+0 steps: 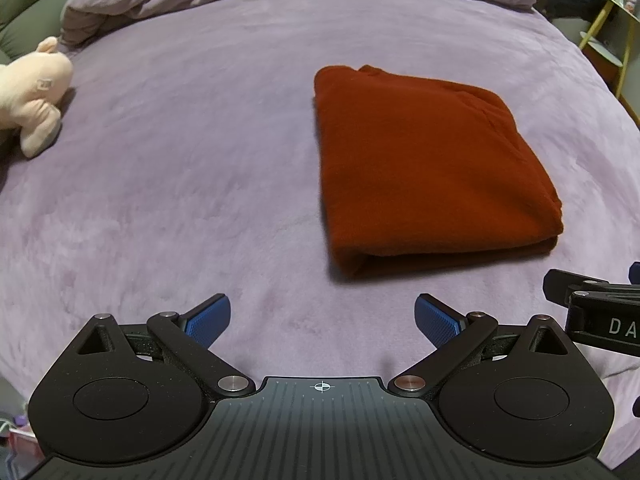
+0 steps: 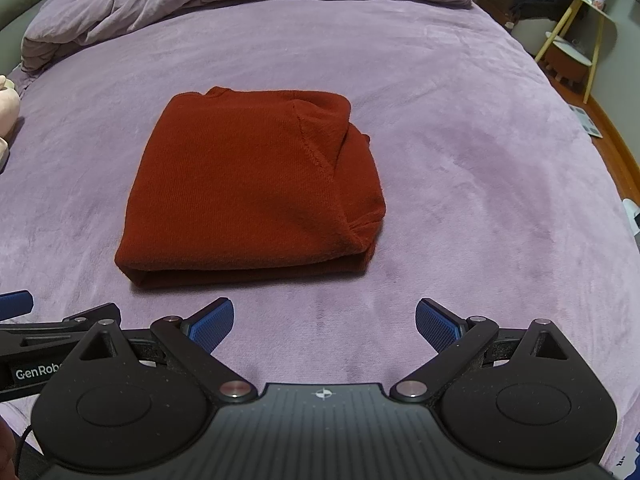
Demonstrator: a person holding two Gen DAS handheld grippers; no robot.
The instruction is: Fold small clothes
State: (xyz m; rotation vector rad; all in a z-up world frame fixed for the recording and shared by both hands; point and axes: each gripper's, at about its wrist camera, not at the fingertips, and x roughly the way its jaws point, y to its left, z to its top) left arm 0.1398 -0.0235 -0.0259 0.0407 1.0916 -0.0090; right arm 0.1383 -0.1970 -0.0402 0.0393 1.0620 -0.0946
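Both grippers [image 1: 323, 322] [image 2: 325, 324] wide apart, empty

Left gripper [image 1: 322, 322]: jaws spread wide, blue pads [image 1: 210, 320] facing inward, nothing between them; it hovers on the near side of the folded red garment [image 1: 432, 168], apart from it. Right gripper [image 2: 324, 324]: same wide spread, empty, also near side of the garment, no contact. The two grippers sit side by side, close together, both pointing forward.
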